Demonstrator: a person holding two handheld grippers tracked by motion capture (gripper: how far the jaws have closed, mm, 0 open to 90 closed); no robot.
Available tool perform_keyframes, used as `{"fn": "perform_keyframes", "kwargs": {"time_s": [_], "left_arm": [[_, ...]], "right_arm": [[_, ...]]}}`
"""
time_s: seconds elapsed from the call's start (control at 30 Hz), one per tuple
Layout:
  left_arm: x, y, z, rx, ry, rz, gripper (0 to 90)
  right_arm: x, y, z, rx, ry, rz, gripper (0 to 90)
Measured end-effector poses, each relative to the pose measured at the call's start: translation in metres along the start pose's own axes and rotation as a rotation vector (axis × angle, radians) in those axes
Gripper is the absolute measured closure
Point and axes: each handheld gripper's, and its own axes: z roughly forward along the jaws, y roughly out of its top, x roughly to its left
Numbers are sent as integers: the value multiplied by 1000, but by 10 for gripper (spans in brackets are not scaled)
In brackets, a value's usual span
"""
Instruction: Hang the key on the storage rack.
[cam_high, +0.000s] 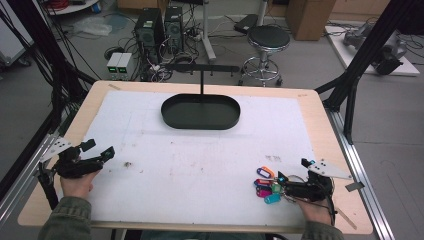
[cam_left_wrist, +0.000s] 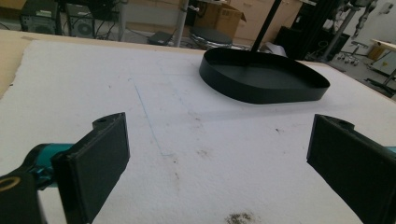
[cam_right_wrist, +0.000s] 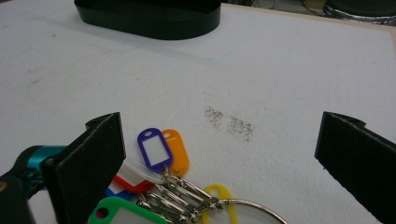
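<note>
From my feed, a round black stool (cam_high: 268, 38) stands on the grey floor (cam_high: 300, 65) beyond the table's (cam_high: 320, 125) far edge. Left of the stool sit two dark computer towers (cam_high: 160, 27); right of it, a brown cardboard box (cam_high: 310, 17).

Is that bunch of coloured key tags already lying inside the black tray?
No, the key tags lie on the white mat by the right gripper, well apart from the black tray.
</note>
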Motion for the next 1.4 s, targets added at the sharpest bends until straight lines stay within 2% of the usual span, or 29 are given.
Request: {"fn": "perform_keyframes", "kwargs": {"time_s": [0.17, 0.53, 0.63, 0.67, 0.7, 0.87, 0.93, 1.0, 1.17, 1.23, 1.27, 1.3, 1.33, 1.37, 1.4], "left_arm": [[0, 0, 0, 2, -1, 0, 63], [0, 0, 1, 8, -7, 0, 63], [0, 0, 1, 10, -9, 1, 63], [0, -1, 2, 11, -10, 1, 63], [-1, -1, 2, 11, -10, 1, 63], [-1, -1, 2, 11, -11, 2, 63], [0, -1, 2, 12, -11, 2, 63], [0, -1, 2, 12, -12, 2, 63], [0, -1, 2, 14, -14, 0, 63], [0, -1, 2, 14, -13, -1, 63], [0, -1, 2, 14, -13, -1, 63], [0, -1, 2, 14, -13, -1, 63], [0, -1, 2, 13, -12, -1, 63], [0, -1, 2, 13, -11, -2, 63], [0, -1, 2, 14, -11, -3, 63]], "right_arm": [[3, 0, 4, 32, 8, -26, 7], [13, 0, 18, 114, 58, -91, 7], [14, 0, 22, 141, 74, -101, 8], [16, -1, 28, 176, 89, -122, 11], [16, -2, 29, 187, 95, -126, 14], [18, -2, 32, 222, 120, -139, 58], [18, -1, 33, 234, 128, -140, 121], [18, -1, 32, 232, 163, -151, 193], [24, 1, 42, 290, 185, -199, 260], [24, 2, 46, 309, 186, -198, 328], [24, 2, 46, 309, 186, -198, 328], [24, 3, 47, 318, 194, -186, 393], [23, 4, 47, 323, 221, -178, 473], [25, 5, 46, 326, 246, -184, 582], [25, 5, 46, 326, 246, -184, 582]]}}
